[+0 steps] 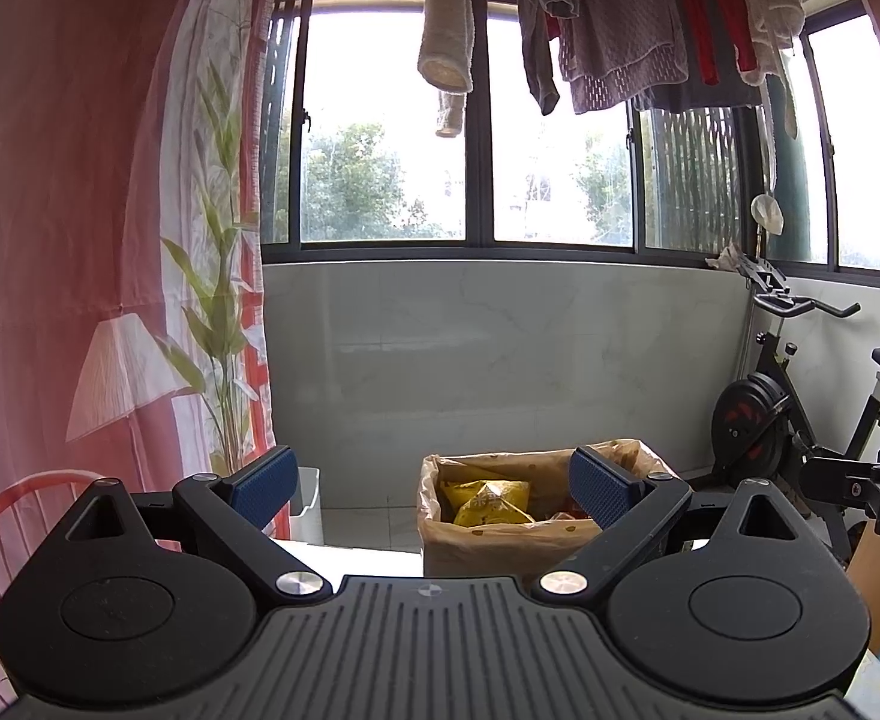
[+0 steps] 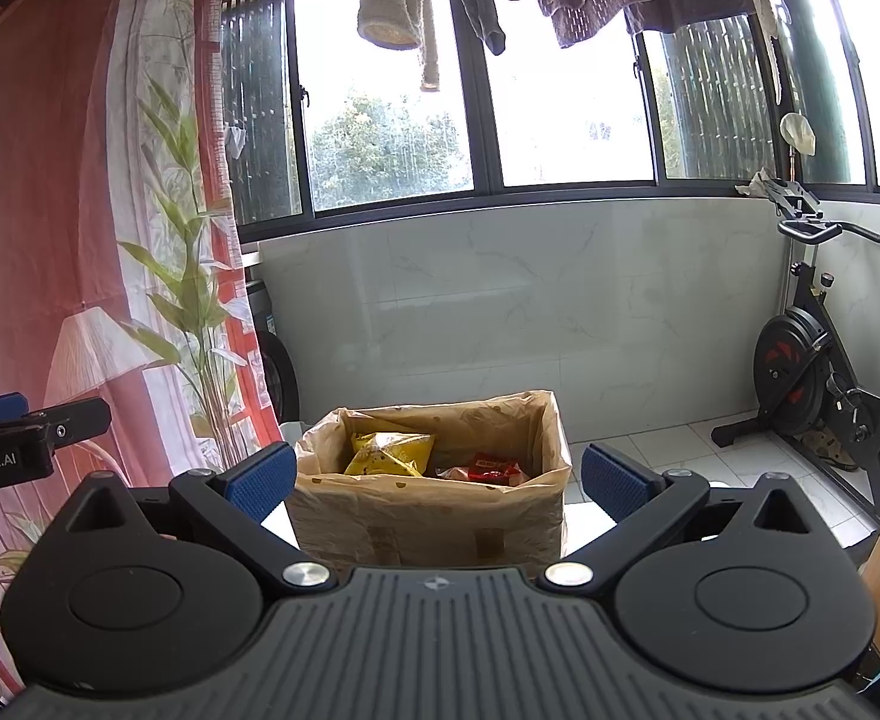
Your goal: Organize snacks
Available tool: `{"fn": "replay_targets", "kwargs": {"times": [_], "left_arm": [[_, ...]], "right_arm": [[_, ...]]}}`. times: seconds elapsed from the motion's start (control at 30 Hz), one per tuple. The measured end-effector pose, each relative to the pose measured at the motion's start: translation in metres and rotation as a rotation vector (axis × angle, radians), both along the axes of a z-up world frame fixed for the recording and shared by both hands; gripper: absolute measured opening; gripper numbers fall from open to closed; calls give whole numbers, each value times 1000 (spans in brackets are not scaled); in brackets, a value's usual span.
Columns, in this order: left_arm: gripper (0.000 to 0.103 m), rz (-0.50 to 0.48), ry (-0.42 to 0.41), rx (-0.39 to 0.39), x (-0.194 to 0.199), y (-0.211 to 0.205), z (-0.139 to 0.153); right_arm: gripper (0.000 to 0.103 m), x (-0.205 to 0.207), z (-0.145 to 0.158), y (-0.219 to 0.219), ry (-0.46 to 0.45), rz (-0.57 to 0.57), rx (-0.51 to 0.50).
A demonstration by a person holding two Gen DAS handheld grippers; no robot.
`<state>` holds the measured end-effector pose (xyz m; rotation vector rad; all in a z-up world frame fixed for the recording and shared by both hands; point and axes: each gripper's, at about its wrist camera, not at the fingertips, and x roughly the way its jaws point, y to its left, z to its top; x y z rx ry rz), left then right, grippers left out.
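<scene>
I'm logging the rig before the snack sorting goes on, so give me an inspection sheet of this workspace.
Surface: a white tabletop, only slivers of it visible around the box.
Job's things: a paper-lined cardboard box stands open, holding a yellow snack bag and a red snack packet.
Clutter: nothing seen on the visible tabletop.
Grippers: left gripper and right gripper both have jaws wide open and empty, held short of the box.
Cables: nothing seen.
Surroundings: windows, hanging laundry, a printed curtain, an exercise bike, tiled floor.
</scene>
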<state>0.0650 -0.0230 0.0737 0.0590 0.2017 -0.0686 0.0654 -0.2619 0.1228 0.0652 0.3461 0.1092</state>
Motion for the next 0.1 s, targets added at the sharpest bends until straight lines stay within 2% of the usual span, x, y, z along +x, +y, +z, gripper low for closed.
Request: {"fn": "replay_targets", "kwargs": {"times": [0.1], "left_arm": [[98, 3, 1, -2, 0, 0, 0]], "right_arm": [[103, 0, 0, 0, 1, 0, -1]]}}
